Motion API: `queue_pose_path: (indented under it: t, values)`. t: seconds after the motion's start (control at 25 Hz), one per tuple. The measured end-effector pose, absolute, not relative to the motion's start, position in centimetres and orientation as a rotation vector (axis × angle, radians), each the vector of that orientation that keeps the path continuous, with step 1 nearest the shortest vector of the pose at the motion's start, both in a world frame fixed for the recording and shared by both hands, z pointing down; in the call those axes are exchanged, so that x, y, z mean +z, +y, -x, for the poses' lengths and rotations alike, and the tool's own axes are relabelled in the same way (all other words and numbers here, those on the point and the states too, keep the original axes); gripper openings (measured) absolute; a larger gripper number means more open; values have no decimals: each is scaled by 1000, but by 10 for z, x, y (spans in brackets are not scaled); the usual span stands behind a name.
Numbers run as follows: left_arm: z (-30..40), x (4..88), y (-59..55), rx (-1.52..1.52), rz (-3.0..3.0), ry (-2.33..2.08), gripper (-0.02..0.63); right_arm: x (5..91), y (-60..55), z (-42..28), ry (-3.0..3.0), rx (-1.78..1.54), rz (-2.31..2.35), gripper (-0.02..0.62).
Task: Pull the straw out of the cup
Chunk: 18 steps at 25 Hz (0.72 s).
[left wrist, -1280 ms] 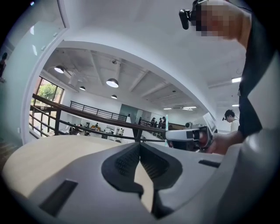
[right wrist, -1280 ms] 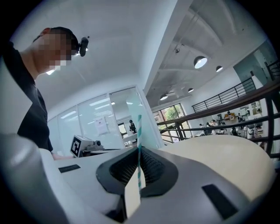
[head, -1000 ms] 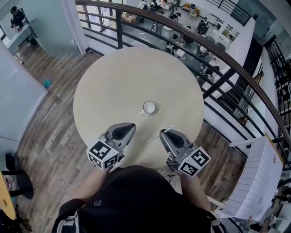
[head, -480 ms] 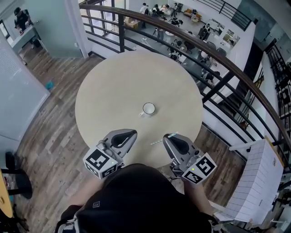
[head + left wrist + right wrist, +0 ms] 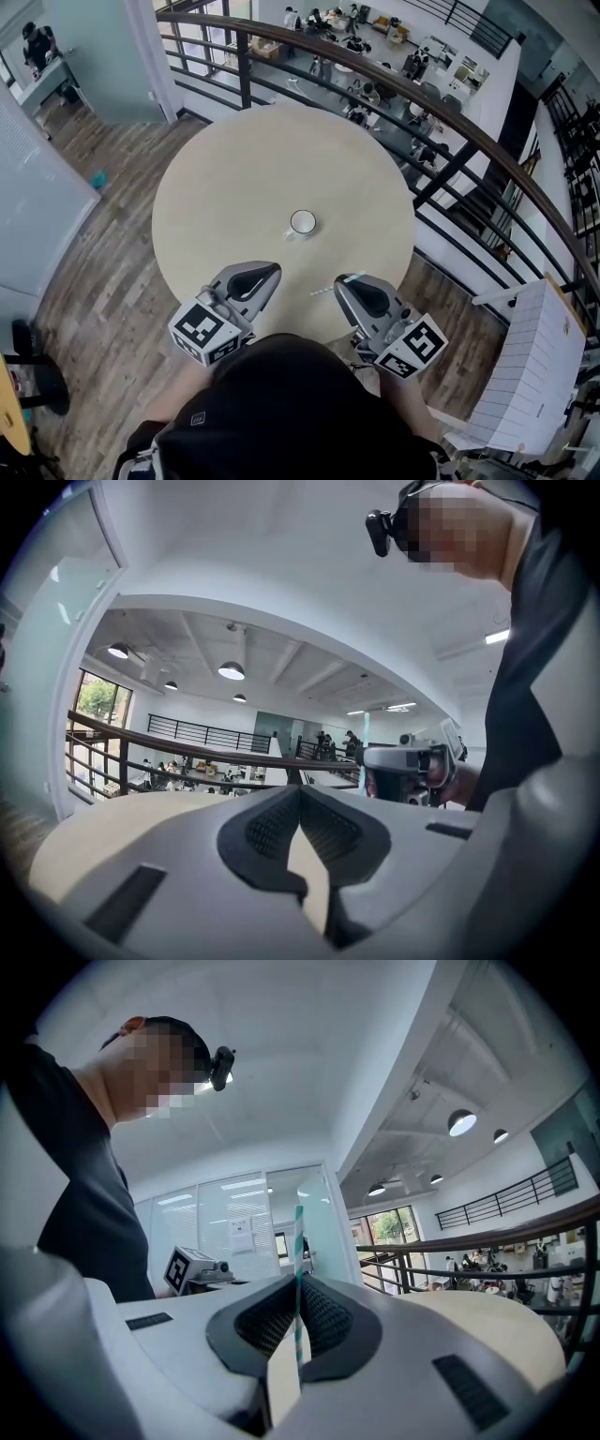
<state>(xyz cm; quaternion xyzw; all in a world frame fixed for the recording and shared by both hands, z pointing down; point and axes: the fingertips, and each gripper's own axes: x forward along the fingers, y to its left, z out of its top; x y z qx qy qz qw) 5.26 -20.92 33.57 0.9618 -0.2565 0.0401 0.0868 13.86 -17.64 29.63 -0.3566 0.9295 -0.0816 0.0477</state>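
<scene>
A small white cup [image 5: 302,223] stands upright near the middle of the round beige table [image 5: 234,169], with no straw in it. My right gripper [image 5: 343,280] hangs over the table's near edge, shut on a white and teal striped straw [image 5: 324,290]. The straw sticks out to the left of the jaws in the head view. In the right gripper view the straw [image 5: 299,1241] runs upright between the ribbed pads [image 5: 323,1321]. My left gripper [image 5: 273,270] is level with it to the left. Its pads [image 5: 272,827] meet with nothing between them.
A dark metal railing [image 5: 469,141] curves round the far and right side of the table, with a lower floor beyond it. Wood flooring [image 5: 103,272] lies to the left. A white slatted panel [image 5: 525,366] stands at the right.
Both grippers have drawn back from the cup toward the person and risen a little. The straw stays clamped in the right gripper. The cup has not moved.
</scene>
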Motion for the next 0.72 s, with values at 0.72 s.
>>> queue_pose_path:
  t: [0.72]
  values:
    - [-62, 330, -215, 117, -2892, -747, 8, 298, -185, -147, 2803, -289, 1079, 29]
